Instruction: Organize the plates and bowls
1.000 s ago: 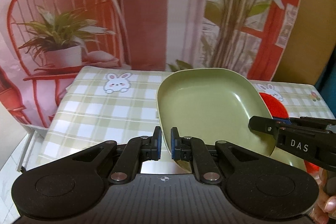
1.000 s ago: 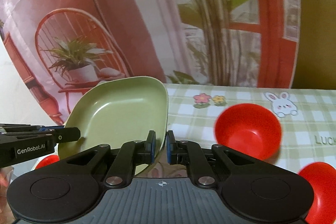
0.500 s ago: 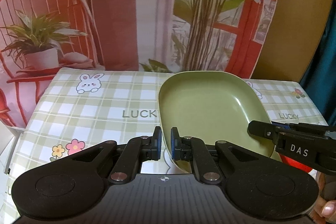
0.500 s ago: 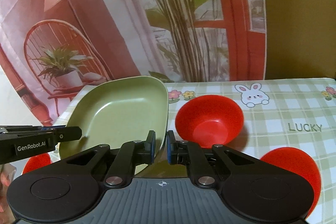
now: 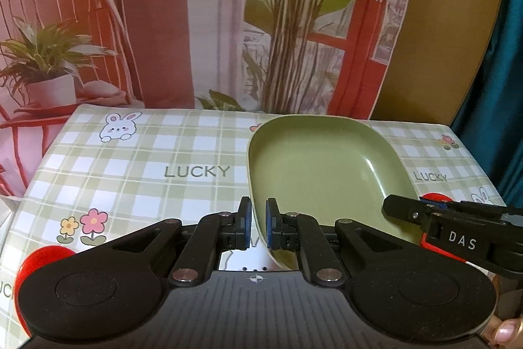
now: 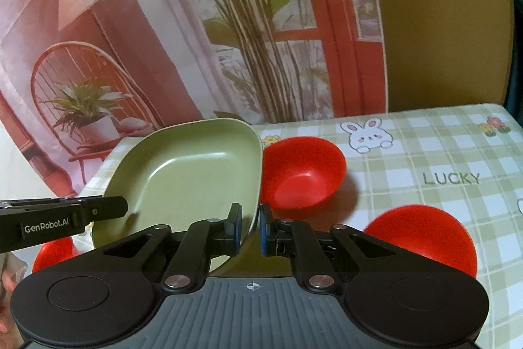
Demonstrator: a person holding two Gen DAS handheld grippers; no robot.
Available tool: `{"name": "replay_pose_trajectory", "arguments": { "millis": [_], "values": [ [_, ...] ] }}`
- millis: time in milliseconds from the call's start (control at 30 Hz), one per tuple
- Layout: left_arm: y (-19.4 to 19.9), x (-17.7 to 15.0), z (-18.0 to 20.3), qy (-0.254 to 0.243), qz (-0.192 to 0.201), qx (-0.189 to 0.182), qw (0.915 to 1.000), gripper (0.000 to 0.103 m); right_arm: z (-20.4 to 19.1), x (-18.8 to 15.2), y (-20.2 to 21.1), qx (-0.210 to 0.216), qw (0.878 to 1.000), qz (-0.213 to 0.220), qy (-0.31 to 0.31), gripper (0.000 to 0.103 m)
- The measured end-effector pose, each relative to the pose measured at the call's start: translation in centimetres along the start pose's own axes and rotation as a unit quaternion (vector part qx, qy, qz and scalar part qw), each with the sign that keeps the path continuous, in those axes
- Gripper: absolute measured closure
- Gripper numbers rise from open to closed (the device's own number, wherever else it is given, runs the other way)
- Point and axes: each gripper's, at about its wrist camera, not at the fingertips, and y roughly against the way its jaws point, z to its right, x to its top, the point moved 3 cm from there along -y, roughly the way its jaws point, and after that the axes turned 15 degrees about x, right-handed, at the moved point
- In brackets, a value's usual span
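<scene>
green plate (image 5: pixel 320 172) was held clamped by left hand-held gripper (image 5: pixel 256 223) and right hand-held gripper (image 6: pixel 250 226) | unplaced | red bowls (image 6: pixel 304 175) left scattered on tabletop (image 5: pixel 147 165)

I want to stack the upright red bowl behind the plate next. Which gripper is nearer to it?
Right. The right gripper clamps the green plate edge beside the red bowl; the left gripper holds the opposite edge.
</scene>
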Motion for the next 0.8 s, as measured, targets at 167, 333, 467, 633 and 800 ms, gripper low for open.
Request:
{"name": "replay_pose_trajectory", "arguments": {
  "millis": [167,333,467,633,800],
  "values": [
    [0.7,-0.3,0.8,-0.003,0.006,-0.008,0.9999,0.093,0.7,-0.6,1.0,-0.003,1.000,0.004,-0.003,0.093],
    [1.4,-0.9,1.6,-0.007,0.010,-0.019,0.9997,0.093,0.7,-1.5,2.1,-0.017,1.000,0.006,0.024,0.093],
    [1.7,-1.5,2.1,-0.010,0.009,-0.024,0.9996,0.093,1.0,-2.4,3.0,-0.019,1.000,0.006,0.022,0.092],
    [1.9,-2.6,2.6,-0.015,0.001,-0.031,0.9994,0.093,1.7,-3.9,3.9,-0.020,1.000,-0.004,0.009,0.092],
    [2.1,-3.7,2.9,-0.013,-0.006,-0.034,0.9993,0.093,2.1,-5.2,4.3,-0.020,1.000,-0.016,0.004,0.092]
  ]
}}
